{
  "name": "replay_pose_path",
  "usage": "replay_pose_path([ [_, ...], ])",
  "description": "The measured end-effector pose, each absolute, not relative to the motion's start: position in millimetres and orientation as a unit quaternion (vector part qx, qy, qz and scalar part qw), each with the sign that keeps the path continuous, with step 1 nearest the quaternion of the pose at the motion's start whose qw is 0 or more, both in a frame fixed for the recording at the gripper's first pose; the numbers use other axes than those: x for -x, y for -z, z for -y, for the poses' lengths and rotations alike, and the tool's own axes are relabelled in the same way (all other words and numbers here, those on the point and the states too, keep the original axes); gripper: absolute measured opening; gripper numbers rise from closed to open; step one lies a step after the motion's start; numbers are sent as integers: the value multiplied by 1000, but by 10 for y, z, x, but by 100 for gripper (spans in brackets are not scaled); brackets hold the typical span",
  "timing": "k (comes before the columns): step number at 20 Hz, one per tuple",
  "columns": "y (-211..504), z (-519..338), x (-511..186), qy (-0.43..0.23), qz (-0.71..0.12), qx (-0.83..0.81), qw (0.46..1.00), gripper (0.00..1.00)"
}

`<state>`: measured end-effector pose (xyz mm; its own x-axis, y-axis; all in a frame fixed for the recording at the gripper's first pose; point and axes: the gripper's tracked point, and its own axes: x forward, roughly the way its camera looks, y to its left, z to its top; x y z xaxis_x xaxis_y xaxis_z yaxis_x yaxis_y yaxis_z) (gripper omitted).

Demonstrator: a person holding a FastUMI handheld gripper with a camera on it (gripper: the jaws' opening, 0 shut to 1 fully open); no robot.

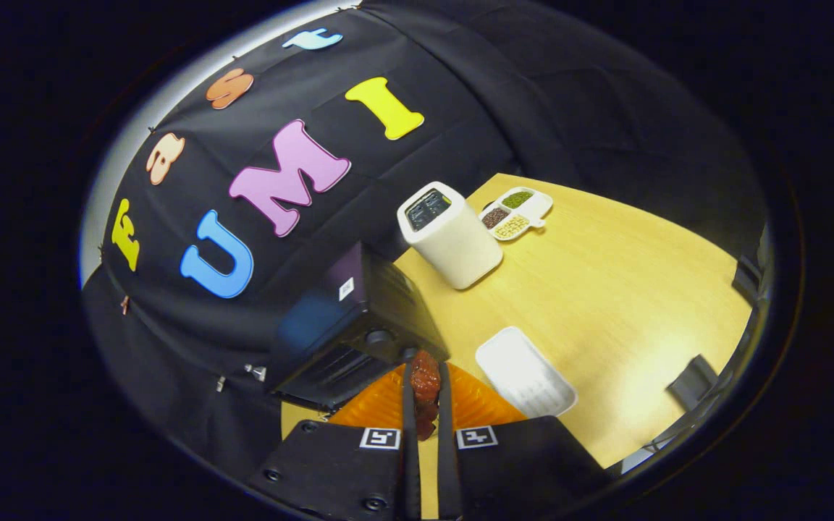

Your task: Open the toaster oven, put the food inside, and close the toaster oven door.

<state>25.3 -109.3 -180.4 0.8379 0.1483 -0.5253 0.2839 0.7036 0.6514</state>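
Observation:
My gripper (pixel 425 394) is shut on a reddish-brown piece of food (pixel 424 382), which sits between the two fingers, lifted above an orange plate (pixel 478 405). The black toaster oven (pixel 352 325) stands just ahead and to the left of the fingers, seen from above at a tilt. A round knob (pixel 379 337) shows on its front corner. I cannot tell whether its door is open from this angle.
On the wooden table (pixel 605 289) a white rectangular tray (pixel 525 373) lies right of the plate. Farther off stand a white toaster (pixel 449 235) and a white divided dish (pixel 515 213) holding beans and grains. Dark clamps (pixel 692 380) sit at the table's right edge.

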Motion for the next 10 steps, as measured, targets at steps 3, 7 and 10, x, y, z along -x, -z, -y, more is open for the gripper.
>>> replay_pose_path([
  [3, 1778, 563, -238, 17, -271, -406, 873, 13],
  [7, 1763, 7, -351, -15, -244, -432, 868, 13],
  [10, 1847, -248, -601, -14, -217, -472, 855, 13],
])
